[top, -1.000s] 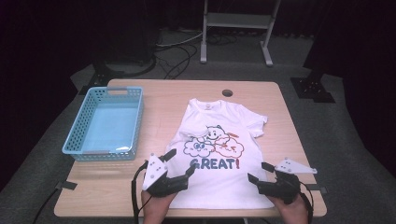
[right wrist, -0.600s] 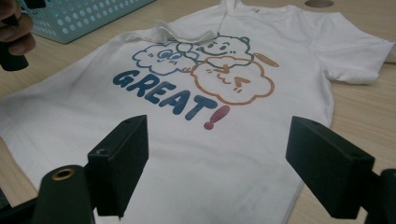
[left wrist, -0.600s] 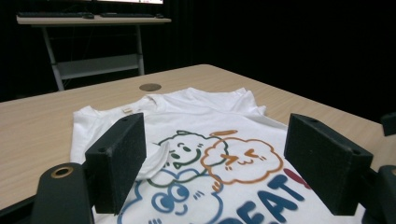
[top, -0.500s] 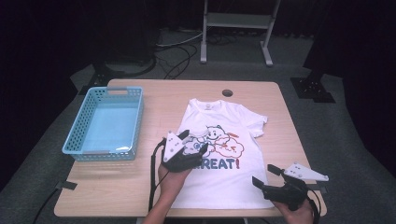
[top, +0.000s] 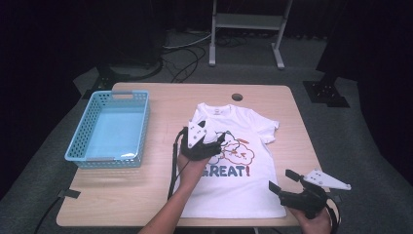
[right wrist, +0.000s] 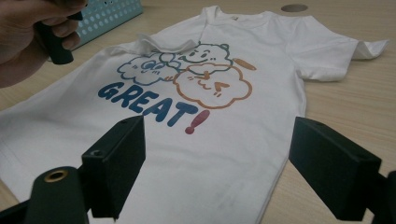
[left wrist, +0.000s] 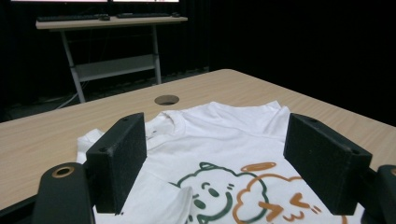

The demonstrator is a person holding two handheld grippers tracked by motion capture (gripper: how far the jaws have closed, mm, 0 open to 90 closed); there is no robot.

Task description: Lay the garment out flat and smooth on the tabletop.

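Observation:
A white T-shirt with cartoon clouds and "GREAT!" lies face up on the wooden table. My left gripper hovers open over the shirt's chest, left of the cloud print, and its jaws frame the collar and print with nothing pinched. A fold of white cloth lies under its left jaw. My right gripper stands open just off the shirt's lower right corner. Its jaws have just been opening, and the hem lies below them, not gripped. The left hand shows at top left of the right gripper view.
An empty light-blue basket stands on the table's left part, its corner near the shirt's shoulder. A round cable hole lies behind the collar. A metal stand and floor cables are beyond the far edge.
My left gripper has travelled from the shirt's hem up to the chest print. The right gripper has stayed near the lower right corner and drifted slightly right, its jaws a little wider.

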